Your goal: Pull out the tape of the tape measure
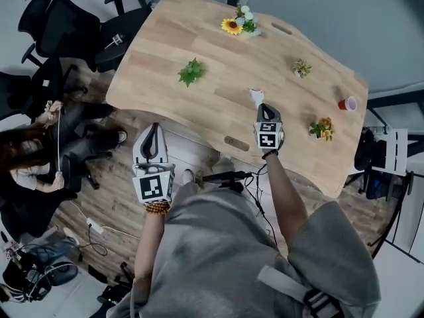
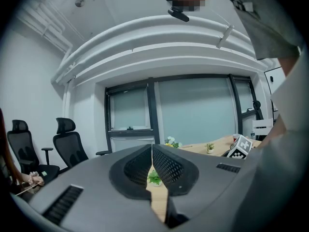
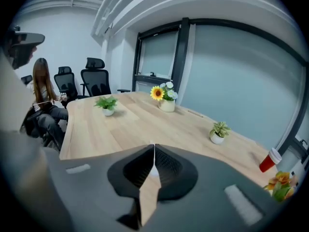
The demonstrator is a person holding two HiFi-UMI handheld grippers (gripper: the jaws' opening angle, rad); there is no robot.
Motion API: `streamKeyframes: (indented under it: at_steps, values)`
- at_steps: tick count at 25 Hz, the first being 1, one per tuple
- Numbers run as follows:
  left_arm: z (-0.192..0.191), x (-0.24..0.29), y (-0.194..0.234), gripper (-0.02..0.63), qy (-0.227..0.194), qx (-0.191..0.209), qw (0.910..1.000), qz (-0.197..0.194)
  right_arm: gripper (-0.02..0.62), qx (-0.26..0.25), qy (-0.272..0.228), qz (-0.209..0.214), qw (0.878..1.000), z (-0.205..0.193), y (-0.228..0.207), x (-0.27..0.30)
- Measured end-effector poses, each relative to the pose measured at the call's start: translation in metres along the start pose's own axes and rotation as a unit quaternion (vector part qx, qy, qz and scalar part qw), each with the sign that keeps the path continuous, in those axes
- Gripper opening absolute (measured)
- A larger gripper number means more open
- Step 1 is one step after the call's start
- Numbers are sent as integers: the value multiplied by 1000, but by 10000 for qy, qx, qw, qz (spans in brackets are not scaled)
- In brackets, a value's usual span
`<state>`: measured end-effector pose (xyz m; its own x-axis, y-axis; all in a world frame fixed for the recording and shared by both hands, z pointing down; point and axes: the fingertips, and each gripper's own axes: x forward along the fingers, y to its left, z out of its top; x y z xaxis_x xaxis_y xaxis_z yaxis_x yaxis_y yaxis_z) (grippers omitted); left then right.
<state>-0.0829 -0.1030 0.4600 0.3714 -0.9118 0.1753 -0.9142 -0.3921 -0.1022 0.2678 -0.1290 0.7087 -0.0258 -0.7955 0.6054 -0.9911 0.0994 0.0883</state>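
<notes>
A small white object (image 1: 256,97), which looks like the tape measure, lies on the wooden table (image 1: 165,45) near its front edge. My right gripper (image 1: 264,106) hovers just behind it with its tips almost at the object. In the right gripper view that gripper (image 3: 154,147) is shut with nothing in its jaws, and a sliver of the white object (image 3: 153,171) shows through the gap low between the jaws. My left gripper (image 1: 155,127) is held off the table, close to my body. In its own view the left gripper (image 2: 152,148) is shut and empty.
On the table stand a sunflower pot (image 1: 233,25), a leafy green plant (image 1: 191,71), a small potted plant (image 1: 302,67), a red cup (image 1: 347,103) and an orange-flowered plant (image 1: 322,128). Black office chairs (image 1: 66,25) and a seated person (image 1: 40,151) are at the left.
</notes>
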Motion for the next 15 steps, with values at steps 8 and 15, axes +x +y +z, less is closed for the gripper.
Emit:
streamKeyframes:
  at_steps: [8, 15]
  values:
    - [-8, -4, 19, 14, 174, 106, 9989, 434, 134, 16, 624, 147, 9979, -34, -14, 48]
    - [-10, -4, 26, 14, 293, 37, 9968, 742, 182, 211, 1142, 268, 9929, -52, -16, 69]
